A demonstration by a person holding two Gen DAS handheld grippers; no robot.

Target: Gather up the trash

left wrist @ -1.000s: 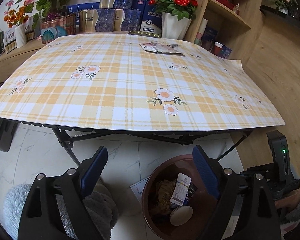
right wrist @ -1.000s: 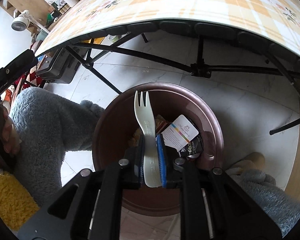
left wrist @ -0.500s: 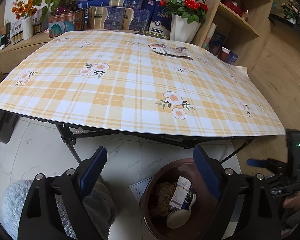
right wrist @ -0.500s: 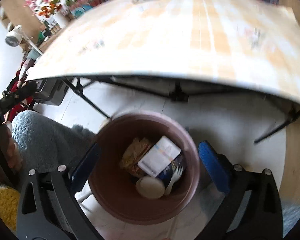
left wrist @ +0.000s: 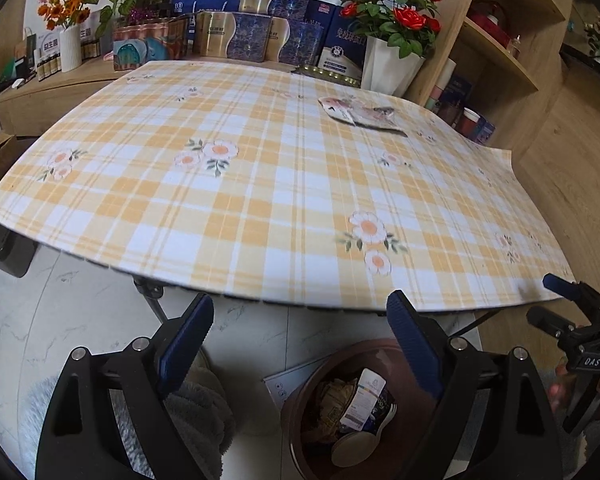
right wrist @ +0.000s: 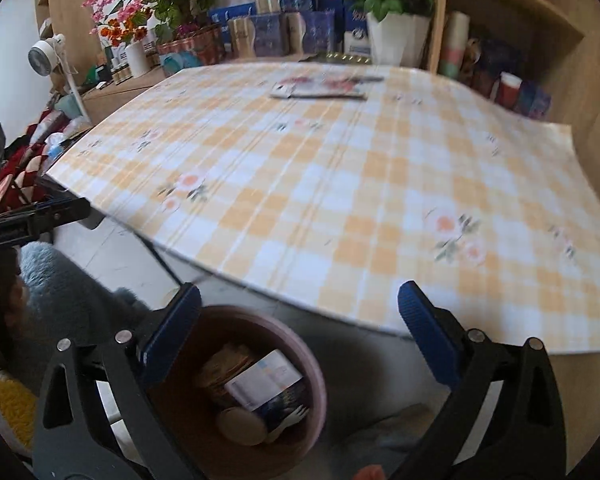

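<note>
A brown round bin stands on the floor below the table's near edge. It holds a white plastic spork, a white carton, a round lid and crumpled wrappers. A flat wrapper lies on the far right of the plaid tablecloth. My left gripper is open with nothing between its fingers, above the bin's left side. My right gripper is open and empty, above the bin and level with the table edge. In the left wrist view the right gripper shows at the right edge.
Flower pots, a white vase and stacked boxes line the back of the table. Wooden shelves rise at the right. Folding table legs stand beneath, and a fluffy grey sleeve is at the left.
My right gripper opened and dropped the white spork into the bin, then rose until the tabletop came into view. The left gripper lifted slightly.
</note>
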